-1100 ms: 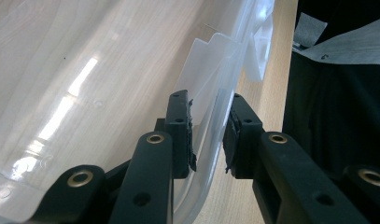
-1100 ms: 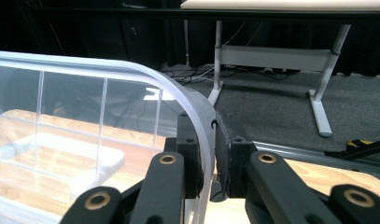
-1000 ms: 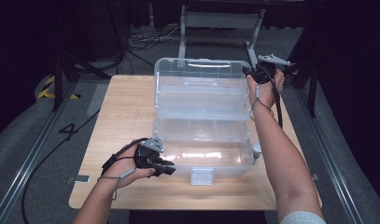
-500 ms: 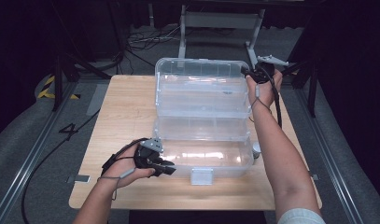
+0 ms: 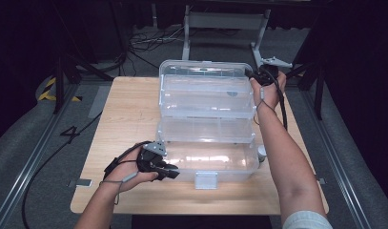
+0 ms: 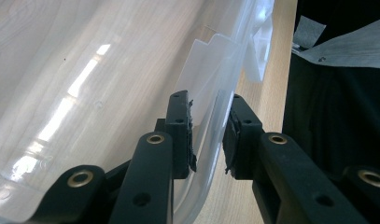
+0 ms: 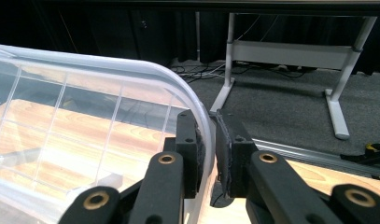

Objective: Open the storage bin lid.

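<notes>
- Standing open on the wooden desk [image 5: 129, 114] is a clear plastic storage box [image 5: 206, 124], its base nearest the person, stepped trays rising behind it and the lid [image 5: 206, 71] at the far end.
- At the near left corner of the base, the left claw [image 5: 170, 172] sits low beside the box wall, held in the person's left hand [image 5: 129, 171], which rests on the desk.
- In the left gripper view, the left claw [image 6: 208, 135] has the curved rim of the base [image 6: 211, 126] between its two pads; the jaws stand partly apart, with the thin wall running between them. The left pad lies against the plastic; whether the right one presses on it I cannot tell.
- A white latch [image 5: 206, 180] hangs at the middle of the base's front wall, and the same latch [image 6: 255, 60] appears farther along the rim in the left gripper view.
- At the far right corner of the box, the right claw [image 5: 252, 75] meets the lid's edge, with the right hand [image 5: 267, 93] reaching out at the end of a long, outstretched forearm.
- In the right gripper view, the right claw [image 7: 208, 149] is pinched nearly closed on the lid's rounded rim [image 7: 197, 116], both pads tight against the thin plastic.
- Through the ribbed lid the wood of the desk shows; beyond lie grey carpet and a metal table frame [image 7: 290, 51].
</notes>
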The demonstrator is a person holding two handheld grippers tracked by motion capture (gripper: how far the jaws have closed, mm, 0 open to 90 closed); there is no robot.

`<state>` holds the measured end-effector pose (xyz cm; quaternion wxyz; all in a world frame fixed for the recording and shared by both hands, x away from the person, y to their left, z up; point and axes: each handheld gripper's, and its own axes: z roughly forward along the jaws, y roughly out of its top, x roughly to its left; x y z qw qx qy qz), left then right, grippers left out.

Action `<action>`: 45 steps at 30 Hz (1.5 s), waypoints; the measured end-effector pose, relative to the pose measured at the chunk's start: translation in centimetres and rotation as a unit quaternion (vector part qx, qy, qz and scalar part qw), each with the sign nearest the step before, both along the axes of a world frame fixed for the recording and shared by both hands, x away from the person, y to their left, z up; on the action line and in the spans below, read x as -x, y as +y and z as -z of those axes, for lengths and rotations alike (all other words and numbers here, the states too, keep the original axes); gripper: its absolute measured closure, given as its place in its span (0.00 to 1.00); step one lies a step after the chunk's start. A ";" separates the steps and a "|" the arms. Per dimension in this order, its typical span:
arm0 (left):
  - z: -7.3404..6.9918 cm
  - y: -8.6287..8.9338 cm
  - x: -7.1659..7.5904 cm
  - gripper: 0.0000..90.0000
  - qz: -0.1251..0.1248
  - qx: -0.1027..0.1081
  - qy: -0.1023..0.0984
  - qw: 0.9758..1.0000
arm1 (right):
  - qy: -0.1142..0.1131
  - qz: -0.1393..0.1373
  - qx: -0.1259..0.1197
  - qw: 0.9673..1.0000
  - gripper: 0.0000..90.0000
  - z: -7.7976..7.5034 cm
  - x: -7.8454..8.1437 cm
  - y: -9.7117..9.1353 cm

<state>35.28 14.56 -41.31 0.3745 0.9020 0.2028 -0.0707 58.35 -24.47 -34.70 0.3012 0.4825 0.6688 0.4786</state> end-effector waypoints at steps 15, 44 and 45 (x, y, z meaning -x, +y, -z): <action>0.0 0.0 0.0 0.83 0.001 0.000 -0.001 1.000 | -0.001 -0.015 0.010 1.000 0.90 1.2 -0.9 -0.2; 0.0 0.1 0.0 0.83 0.002 0.001 -0.001 1.000 | 0.024 -0.034 -0.006 0.999 0.91 3.0 -2.2 -0.8; 0.0 0.1 0.0 0.83 0.001 0.002 -0.002 1.000 | 0.025 -0.033 -0.007 0.999 0.91 3.1 -2.2 -0.8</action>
